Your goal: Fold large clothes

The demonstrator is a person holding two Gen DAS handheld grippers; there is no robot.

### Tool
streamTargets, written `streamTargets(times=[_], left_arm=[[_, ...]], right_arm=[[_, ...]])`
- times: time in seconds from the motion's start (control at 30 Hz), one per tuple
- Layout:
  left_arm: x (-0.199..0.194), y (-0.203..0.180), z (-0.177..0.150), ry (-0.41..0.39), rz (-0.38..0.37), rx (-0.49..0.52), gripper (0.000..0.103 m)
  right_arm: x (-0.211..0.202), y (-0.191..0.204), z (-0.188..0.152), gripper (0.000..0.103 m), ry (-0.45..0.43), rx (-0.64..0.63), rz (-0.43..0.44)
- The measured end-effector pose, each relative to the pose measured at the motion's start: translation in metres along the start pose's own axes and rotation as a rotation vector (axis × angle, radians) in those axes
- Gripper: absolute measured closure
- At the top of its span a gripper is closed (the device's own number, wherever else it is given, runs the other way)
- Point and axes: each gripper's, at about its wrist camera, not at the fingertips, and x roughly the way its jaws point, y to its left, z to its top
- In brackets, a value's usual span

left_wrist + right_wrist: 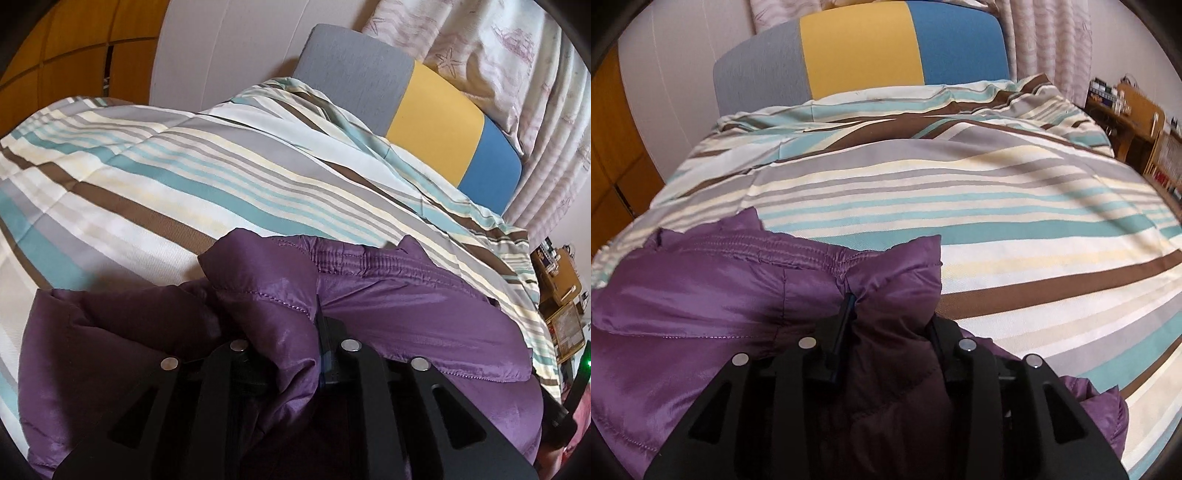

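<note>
Left wrist view shows a purple quilted jacket (388, 295) of shiny, puffy cloth with an elastic-gathered hem, lying bunched on the striped duvet (166, 177) of a bed. The left tongs (284, 332) stand nearly closed, pinching a fold of it. From the right wrist, the right tongs (892, 314) stand partly open, with a thick wad of jacket (701, 280) between them. Behind rise a grey, yellow and blue headboard (857, 48) and pale curtains (517, 74).
</note>
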Motion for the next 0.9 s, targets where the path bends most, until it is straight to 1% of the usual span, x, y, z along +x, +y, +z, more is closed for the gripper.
streamTargets(times=[0.03, 0.1, 0.17, 0.2, 0.27, 0.3, 0.33, 0.4, 0.47, 0.5, 0.57, 0.6, 0.67, 0.7, 0.73, 0.77, 0.8, 0.9], left_arm=[[-0.001, 0.001, 0.001, 0.002, -0.004, -0.008, 0.084], [-0.004, 0.0, 0.001, 0.006, 0.002, -0.013, 0.072], [-0.017, -0.007, 0.001, 0.017, 0.023, 0.008, 0.033], [-0.029, -0.014, 0.0, -0.006, 0.028, 0.031, 0.027], [-0.053, -0.026, -0.004, -0.089, 0.063, 0.074, 0.021], [-0.065, -0.035, -0.005, -0.128, 0.084, 0.1, 0.018], [-0.077, -0.047, -0.007, -0.165, 0.091, 0.133, 0.012], [-0.087, -0.068, -0.009, -0.19, 0.056, 0.185, 0.011], [-0.079, -0.092, -0.007, -0.166, 0.054, 0.252, 0.011], [-0.073, -0.1, -0.007, -0.164, 0.067, 0.276, 0.011], [-0.054, -0.113, -0.006, -0.178, 0.127, 0.313, 0.011], [-0.039, -0.116, -0.006, -0.16, 0.162, 0.326, 0.011], [-0.015, -0.115, -0.011, -0.101, 0.195, 0.332, 0.011], [0.002, -0.109, -0.018, -0.047, 0.204, 0.319, 0.011], [0.008, -0.103, -0.021, -0.031, 0.198, 0.303, 0.011], [0.009, -0.1, -0.024, -0.038, 0.188, 0.29, 0.011], [0.01, -0.099, -0.025, -0.04, 0.186, 0.288, 0.01], [0.018, -0.098, -0.025, -0.012, 0.186, 0.29, 0.008]], right_arm=[[0.0, 0.001, 0.0, 0.067, 0.0, -0.004, -0.005], [0.0, 0.001, 0.0, 0.065, 0.0, -0.005, -0.011], [0.0, 0.002, 0.0, 0.062, -0.001, -0.007, -0.021], [0.0, 0.003, 0.0, 0.061, -0.002, -0.01, -0.029], [0.0, 0.006, 0.0, 0.055, -0.005, -0.026, -0.065], [-0.001, 0.007, 0.0, 0.054, -0.006, -0.03, -0.074], [-0.001, 0.007, 0.0, 0.054, -0.008, -0.034, -0.082], [-0.001, 0.006, 0.0, 0.053, -0.009, -0.032, -0.082], [-0.001, 0.006, 0.001, 0.051, -0.011, -0.031, -0.088], [-0.002, 0.006, 0.001, 0.05, -0.011, -0.031, -0.089], [-0.002, 0.006, 0.0, 0.049, -0.012, -0.03, -0.094], [-0.002, 0.006, 0.0, 0.048, -0.012, -0.029, -0.096], [-0.002, 0.006, 0.0, 0.048, -0.012, -0.027, -0.097], [-0.002, 0.005, 0.0, 0.047, -0.012, -0.026, -0.097], [-0.002, 0.005, 0.0, 0.046, -0.013, -0.026, -0.095], [-0.002, 0.005, 0.0, 0.046, -0.015, -0.026, -0.094], [-0.002, 0.006, 0.0, 0.046, -0.014, -0.024, -0.099], [-0.001, 0.005, 0.001, 0.045, -0.012, -0.026, -0.101]])
